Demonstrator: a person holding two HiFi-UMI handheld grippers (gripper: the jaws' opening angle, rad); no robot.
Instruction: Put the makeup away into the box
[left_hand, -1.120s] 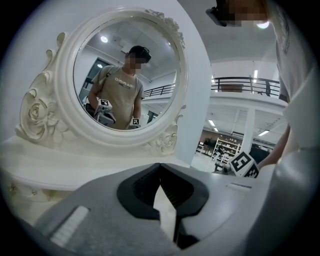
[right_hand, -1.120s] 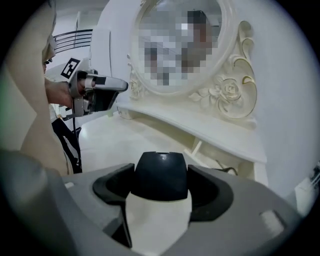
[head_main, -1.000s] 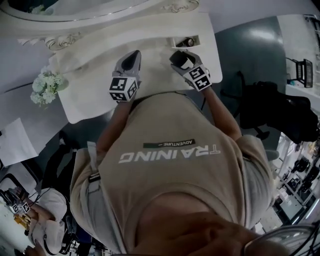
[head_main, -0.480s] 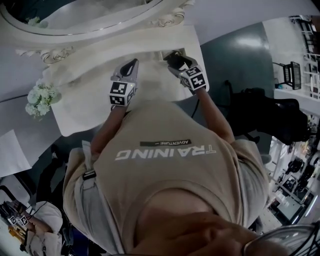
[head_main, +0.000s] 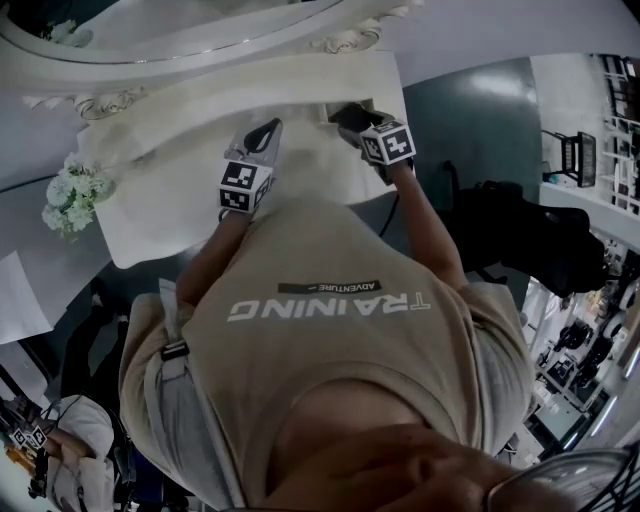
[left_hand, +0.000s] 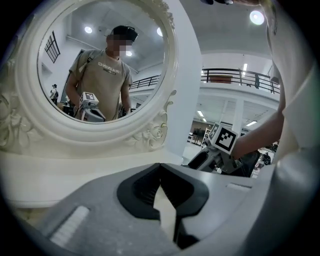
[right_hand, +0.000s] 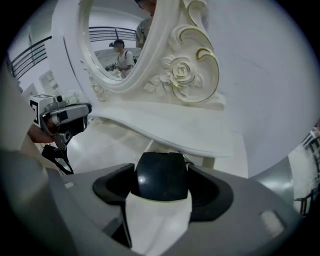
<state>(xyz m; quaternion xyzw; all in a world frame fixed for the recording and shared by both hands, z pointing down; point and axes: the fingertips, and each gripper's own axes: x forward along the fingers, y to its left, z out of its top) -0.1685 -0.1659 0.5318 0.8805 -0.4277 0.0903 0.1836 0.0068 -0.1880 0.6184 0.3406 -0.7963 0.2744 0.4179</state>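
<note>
Two grippers over white vanity table (head_main: 160, 215); flowers (head_main: 65, 200) at far left edge. Left gripper (head_main: 266, 135) pinched together, nothing between jaws, parked mid-table, likely to stay clear of working side. Right gripper (head_main: 352, 118) clamped on dark-capped makeup item (right_hand: 161, 177), held at table's back right where box (head_main: 328, 108) edge barely shows, probably for drop-in. Print on shirt (head_main: 330, 340), upside down: "TRAINING", "ADVENTURE".

Dark makeup item (right_hand: 161, 177): kind unclear
</note>
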